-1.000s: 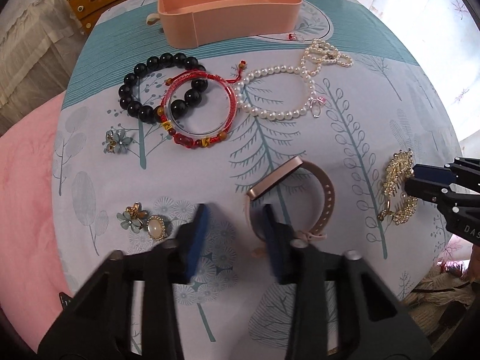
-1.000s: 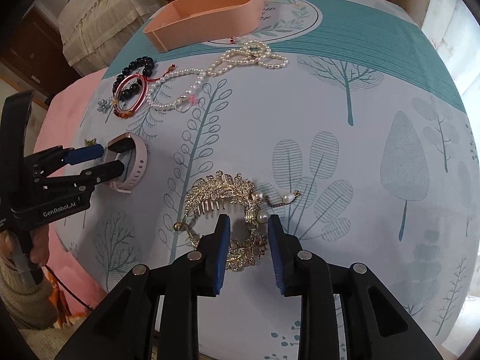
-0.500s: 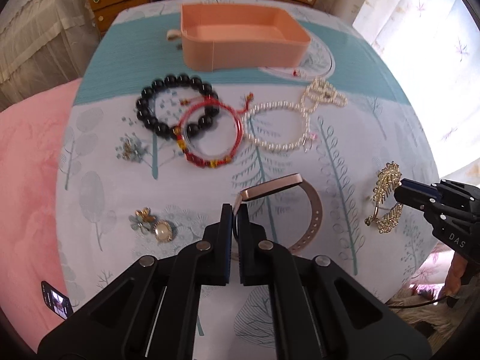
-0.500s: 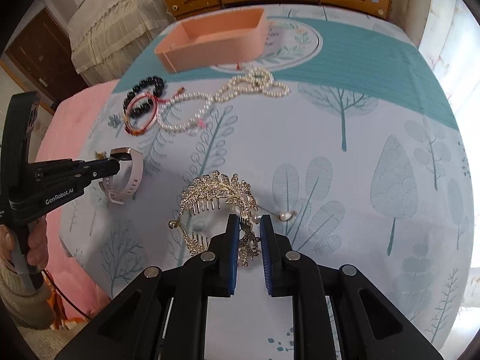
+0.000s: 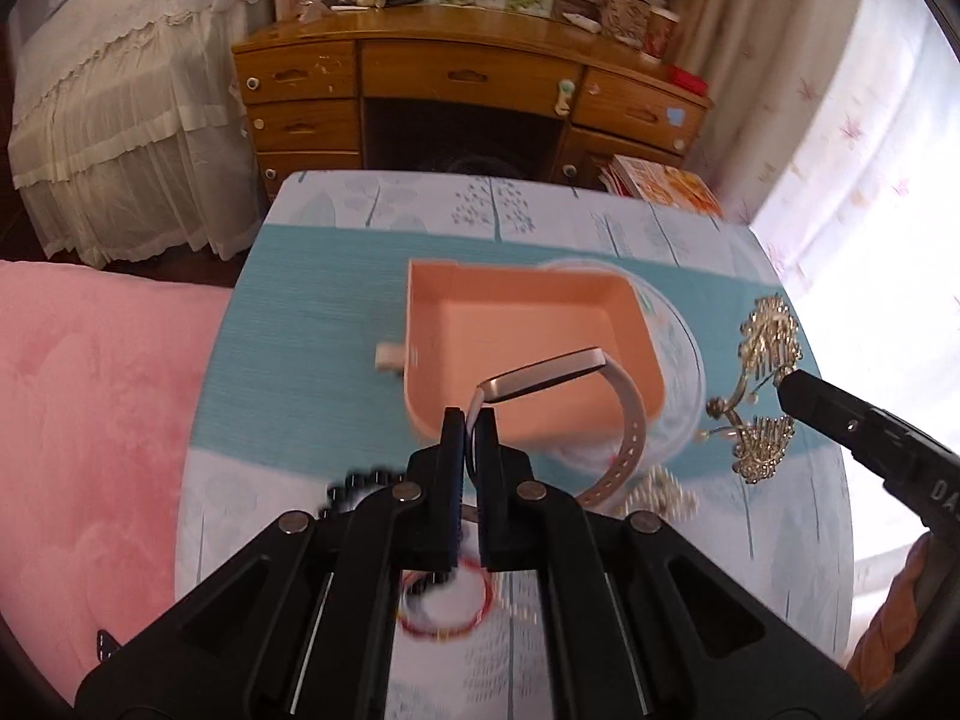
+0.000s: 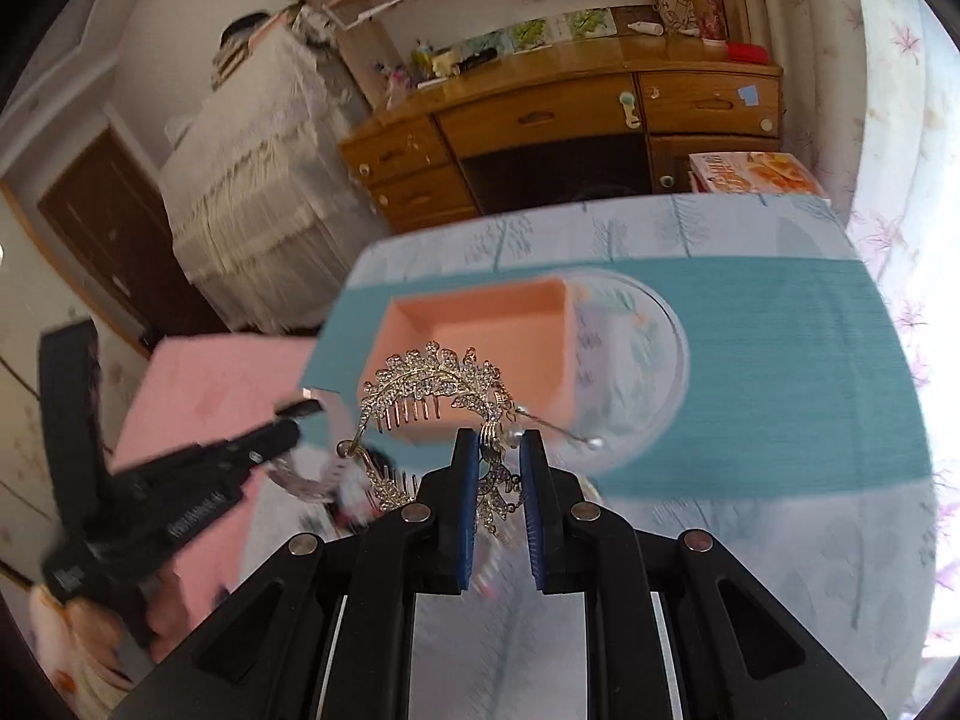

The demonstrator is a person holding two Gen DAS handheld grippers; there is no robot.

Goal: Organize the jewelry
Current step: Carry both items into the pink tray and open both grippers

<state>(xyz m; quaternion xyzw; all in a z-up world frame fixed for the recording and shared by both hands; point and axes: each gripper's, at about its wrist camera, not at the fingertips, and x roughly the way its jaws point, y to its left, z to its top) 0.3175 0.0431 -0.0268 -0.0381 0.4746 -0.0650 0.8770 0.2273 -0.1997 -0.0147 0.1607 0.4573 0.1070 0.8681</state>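
Before you, a matt peach plastic tray (image 5: pixel 624 324) sits on printed cloth (image 5: pixel 312 324), beside a glittering gold-toned metal hair comb (image 6: pixel 432 384) and a varnished wooden desk (image 5: pixel 468 78).

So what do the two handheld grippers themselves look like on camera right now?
The left gripper and the right gripper are matte black plastic frames with triangular cut-outs, round silver rivets and blue ribbed pads on the fingers. White lettering runs along the side of each, too blurred to read.

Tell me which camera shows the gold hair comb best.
The right wrist view: the gold hair comb fills the centre, its leaves and teeth sharp, clamped in the right hand-held gripper. The left wrist view shows the comb small and side-on near the right edge.
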